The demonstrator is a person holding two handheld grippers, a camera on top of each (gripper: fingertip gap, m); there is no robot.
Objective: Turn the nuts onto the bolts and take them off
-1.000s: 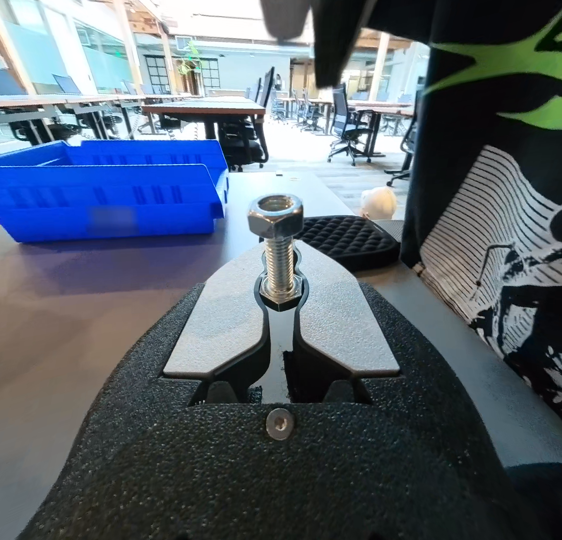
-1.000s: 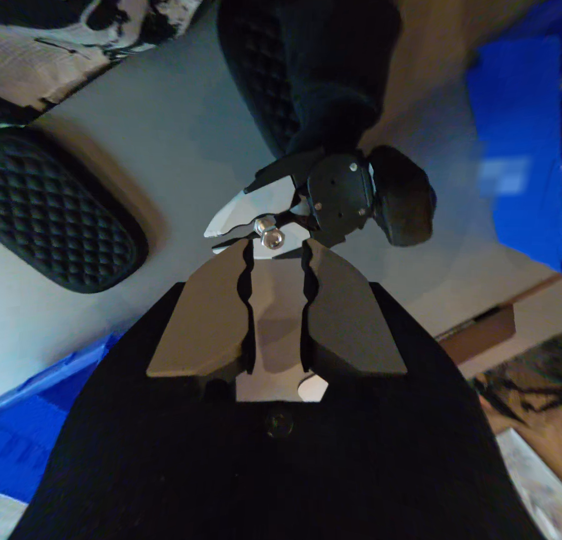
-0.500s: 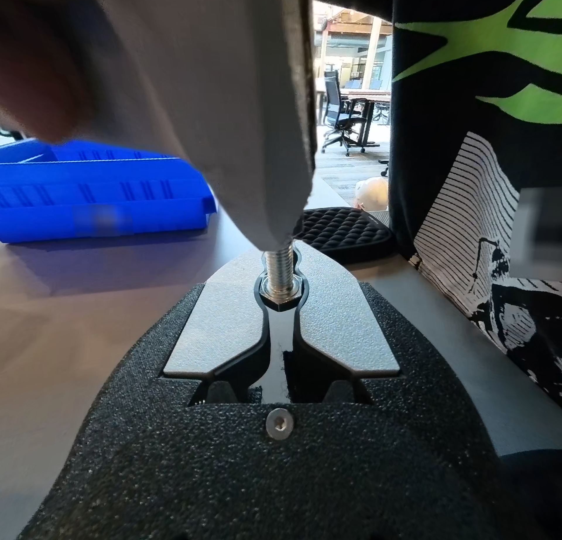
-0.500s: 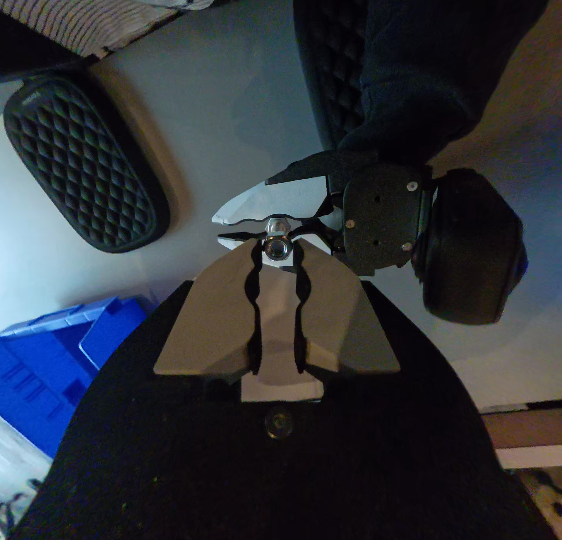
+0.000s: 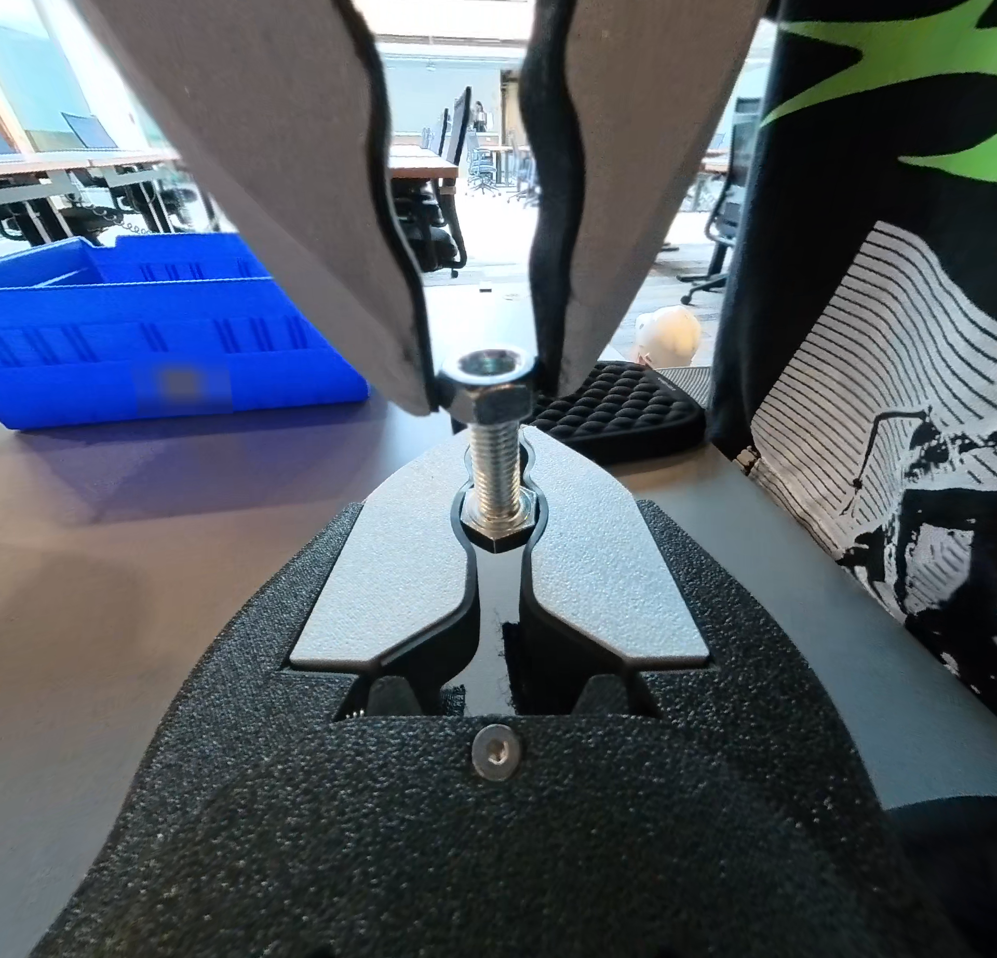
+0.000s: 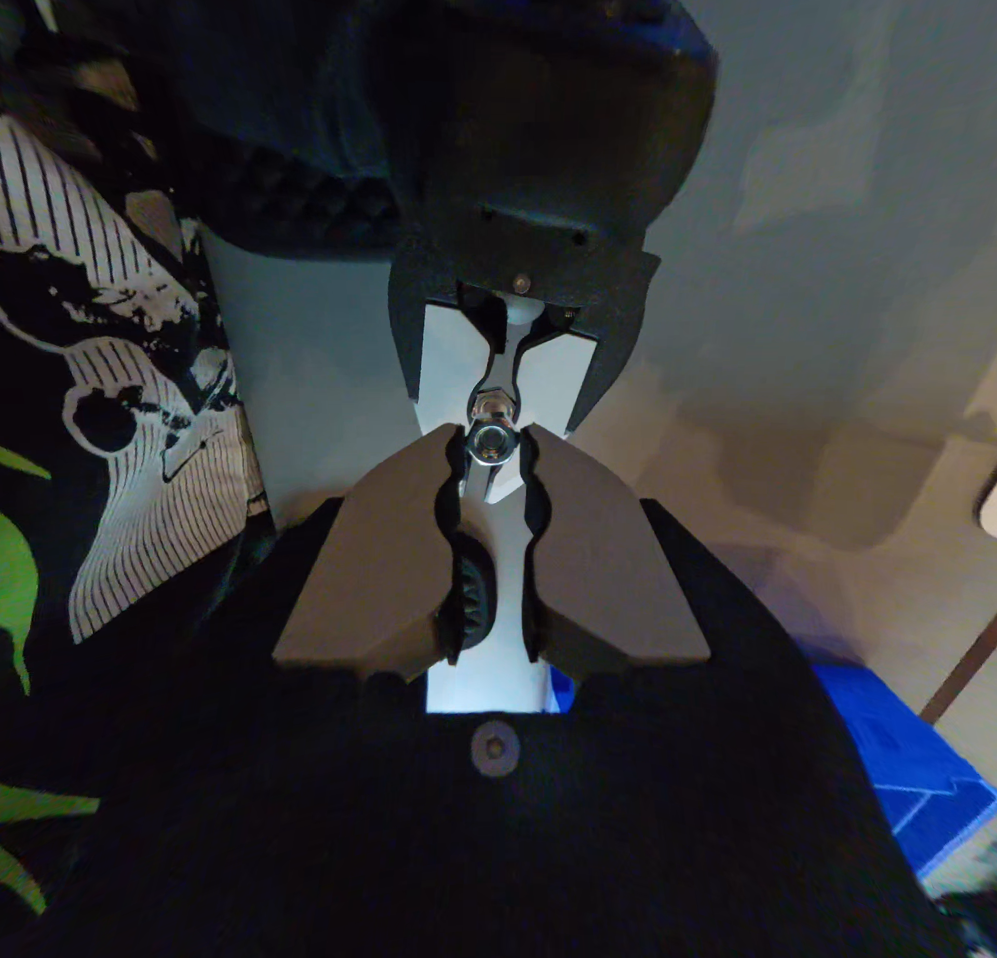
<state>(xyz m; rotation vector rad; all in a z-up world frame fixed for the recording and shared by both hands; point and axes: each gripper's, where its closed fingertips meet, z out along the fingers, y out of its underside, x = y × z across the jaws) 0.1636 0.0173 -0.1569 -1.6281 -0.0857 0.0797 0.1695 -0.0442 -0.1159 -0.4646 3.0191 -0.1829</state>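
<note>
The left gripper (image 5: 497, 492), at the centre of its own view, is clenched on the head of the bolt (image 5: 493, 470), which stands upright with its thread pointing up. At the top of that thread sits the nut (image 5: 488, 389), only a few turns on, with most of the thread bare below it. The right gripper (image 6: 490, 441) comes down from the upper part of the frame with its 2 fingers (image 5: 302, 187) bracketing the nut; whether they have clamped it or just touch it I cannot tell. A blue bin (image 5: 162, 338) sits at the left on the grey table (image 5: 135, 581). By my judgement this nut is nearly off or barely started.
</note>
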